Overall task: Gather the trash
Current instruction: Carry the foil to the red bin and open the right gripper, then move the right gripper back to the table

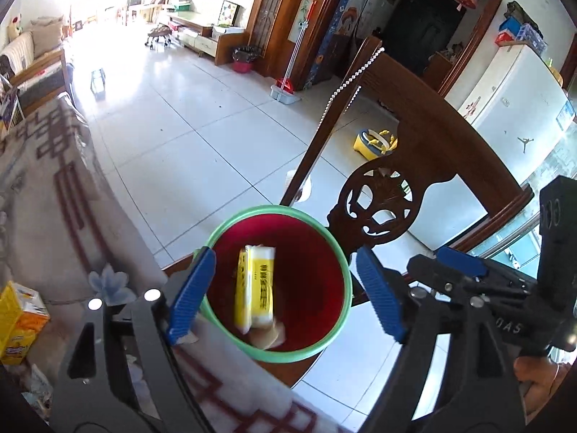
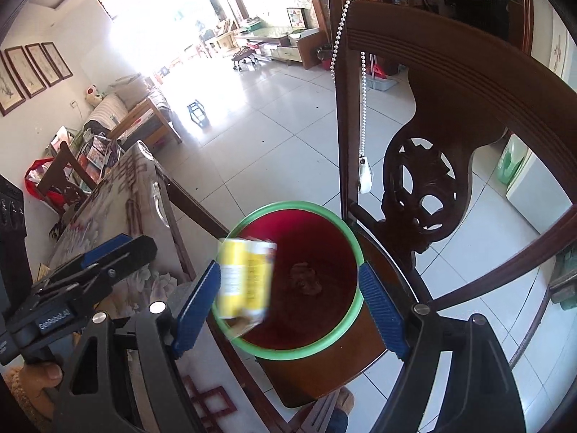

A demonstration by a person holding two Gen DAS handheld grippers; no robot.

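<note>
The yellow-and-white pack (image 2: 245,281) is blurred in your right wrist view, at the left rim of the red bin (image 2: 317,350) with its green lip, and reads as falling in; your left wrist view shows it (image 1: 254,288) inside the bin (image 1: 324,346), leaning on the wall over some crumpled scraps (image 1: 268,337). Your right claw (image 2: 290,310) is spread wide with nothing between its pads, and your left claw (image 1: 285,292) is likewise spread and empty, both hovering over the bin's mouth.

The bin stands on the seat of the carved wooden chair (image 2: 360,371), just beside the edge of the surface (image 2: 119,195), not on the floor. That is your risk: knock the rim with a blue pad (image 2: 196,306) as you draw back and the bin may tip off the seat and spill. The two claws are also close together, so pulling both out at once could make them collide.

More trash may remain: a yellow carton (image 1: 18,321) sits at the near edge of the surface.
</note>
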